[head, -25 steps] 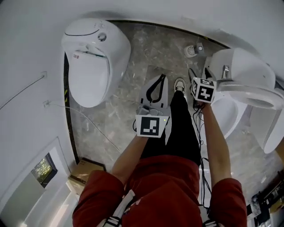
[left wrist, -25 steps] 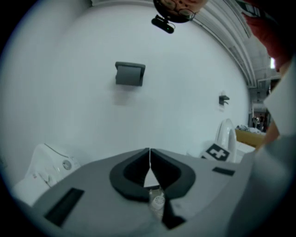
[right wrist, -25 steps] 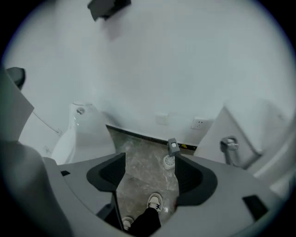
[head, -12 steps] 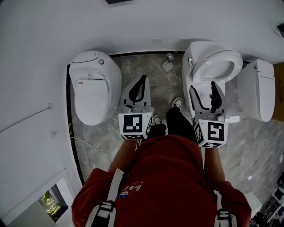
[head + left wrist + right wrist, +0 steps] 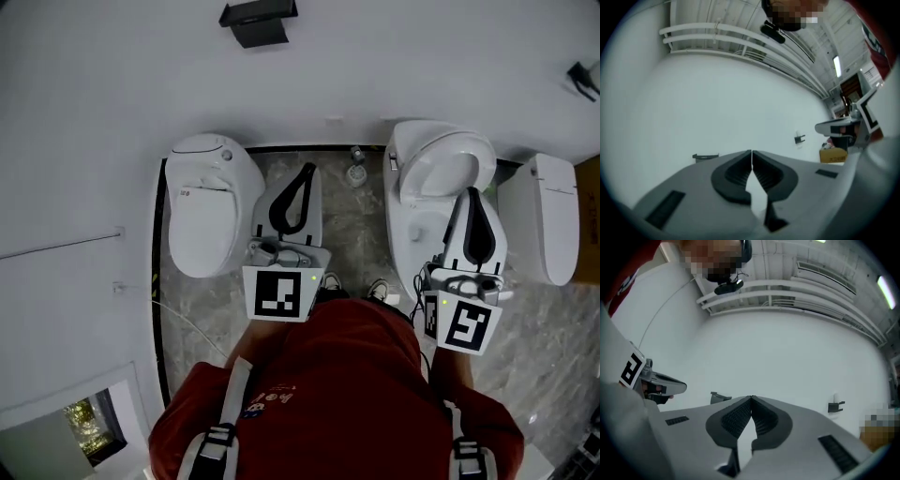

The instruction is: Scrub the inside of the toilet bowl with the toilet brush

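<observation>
In the head view both grippers are held out level in front of the person, over the floor and the toilets. My left gripper (image 5: 307, 172) is shut and empty, between a toilet with its lid down (image 5: 202, 211) and an open toilet (image 5: 441, 173). My right gripper (image 5: 472, 194) is shut and empty over the open toilet's seat. A small white stand with a handle, likely the toilet brush (image 5: 355, 172), sits on the floor by the wall between the two toilets, held by neither. The left gripper (image 5: 751, 152) and the right gripper (image 5: 751, 398) face a bare white wall.
A third white fixture (image 5: 553, 216) stands right of the open toilet. Black wall brackets (image 5: 258, 21) hang above. A marble floor (image 5: 352, 234) runs between the toilets. A cardboard box (image 5: 833, 154) shows at the right of the left gripper view.
Both grippers have risen and now point level. The right gripper's jaws, apart half a second ago, have closed on nothing. The head view has swung up to take in the wall.
</observation>
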{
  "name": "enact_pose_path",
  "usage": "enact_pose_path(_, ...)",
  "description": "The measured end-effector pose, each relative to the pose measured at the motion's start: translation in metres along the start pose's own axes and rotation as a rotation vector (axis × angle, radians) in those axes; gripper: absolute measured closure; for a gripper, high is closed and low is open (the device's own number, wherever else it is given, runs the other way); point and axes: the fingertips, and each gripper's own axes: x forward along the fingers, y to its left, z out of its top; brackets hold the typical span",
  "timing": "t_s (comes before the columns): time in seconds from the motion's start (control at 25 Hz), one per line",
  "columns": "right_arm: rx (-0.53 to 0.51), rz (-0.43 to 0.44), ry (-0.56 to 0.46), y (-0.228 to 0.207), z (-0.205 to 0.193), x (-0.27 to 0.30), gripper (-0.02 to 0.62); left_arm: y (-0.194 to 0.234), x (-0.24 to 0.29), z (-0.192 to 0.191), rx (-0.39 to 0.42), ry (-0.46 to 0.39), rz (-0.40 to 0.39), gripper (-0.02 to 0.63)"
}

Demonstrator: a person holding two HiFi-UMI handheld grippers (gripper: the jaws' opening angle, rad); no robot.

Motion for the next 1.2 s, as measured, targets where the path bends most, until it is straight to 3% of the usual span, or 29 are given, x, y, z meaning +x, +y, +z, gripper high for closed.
enact_pose_path(0.32,0.019,0.004,-0.031,-0.032,0.009,-0.004,0.595,-0.024,0.002,0.023,0.060,-0.025,0.017,0.607)
enact_pose_path(1.2,-0.008,-0.006,-0.034,-0.024,0.010,0.001,0.595,-0.013,-0.004,0.021,0.046,-0.033,0.048,0.608)
